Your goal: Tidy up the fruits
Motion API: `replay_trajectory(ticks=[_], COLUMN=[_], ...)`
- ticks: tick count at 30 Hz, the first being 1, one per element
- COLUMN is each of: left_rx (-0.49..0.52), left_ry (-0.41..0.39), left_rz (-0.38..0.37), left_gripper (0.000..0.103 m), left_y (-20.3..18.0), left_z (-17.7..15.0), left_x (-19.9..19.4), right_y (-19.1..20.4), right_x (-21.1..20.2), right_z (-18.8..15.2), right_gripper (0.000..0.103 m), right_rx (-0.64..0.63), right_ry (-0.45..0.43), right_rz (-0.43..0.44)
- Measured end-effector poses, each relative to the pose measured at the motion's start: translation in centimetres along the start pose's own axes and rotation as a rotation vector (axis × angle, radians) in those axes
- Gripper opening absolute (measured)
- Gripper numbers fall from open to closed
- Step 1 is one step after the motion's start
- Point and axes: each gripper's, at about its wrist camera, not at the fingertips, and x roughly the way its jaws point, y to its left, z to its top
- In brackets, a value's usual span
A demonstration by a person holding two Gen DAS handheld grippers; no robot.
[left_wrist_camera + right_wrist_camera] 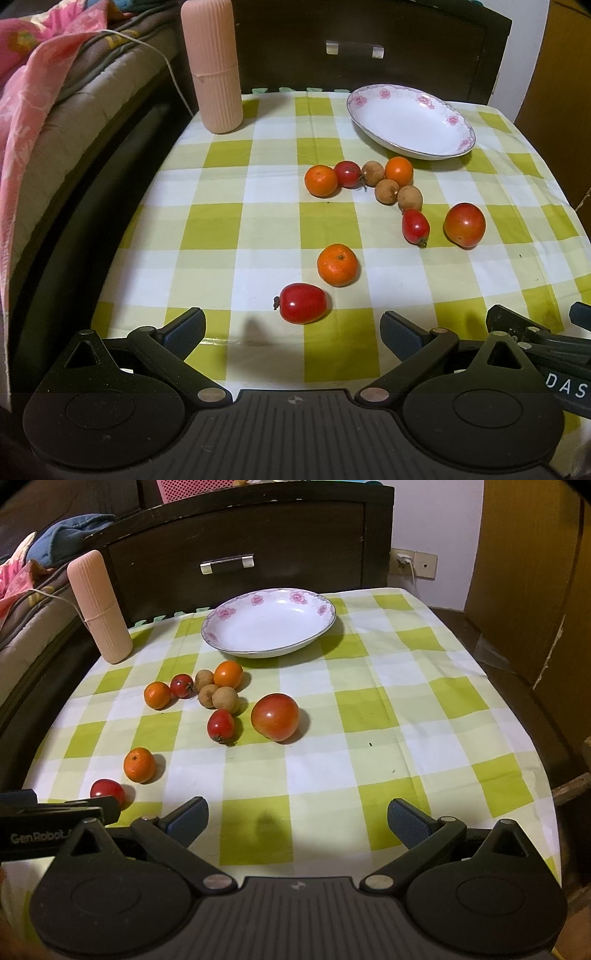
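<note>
Fruits lie scattered before the white flowered plate (269, 624); a ribbed pink cylinder (212, 64) stands aside. Left claw (291, 328) and right claw (297, 816) are spread, empty.

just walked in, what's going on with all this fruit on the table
A person holds two grippers, both open and empty, at the near edge of the checked tablecloth. The left gripper faces a red fruit. The right gripper grips nothing. All the fruit lies loose; the plate is still empty.
</note>
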Motion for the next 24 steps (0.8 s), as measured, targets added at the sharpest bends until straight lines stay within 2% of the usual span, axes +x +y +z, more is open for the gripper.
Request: replay_trajectory(ticks=[24], left_rx=[0.01], left_ry=[0.001], left_rz=[0.005], left_gripper=[0.101], left_y=[-0.04], left_z=[-0.29], left_x=[-0.09], right_y=[-0.1], right_x=[0.31], right_z=[0.01], right_gripper=[0.102], right_rx=[0.003], right_ry=[0.007], right_rz=[-0.004])
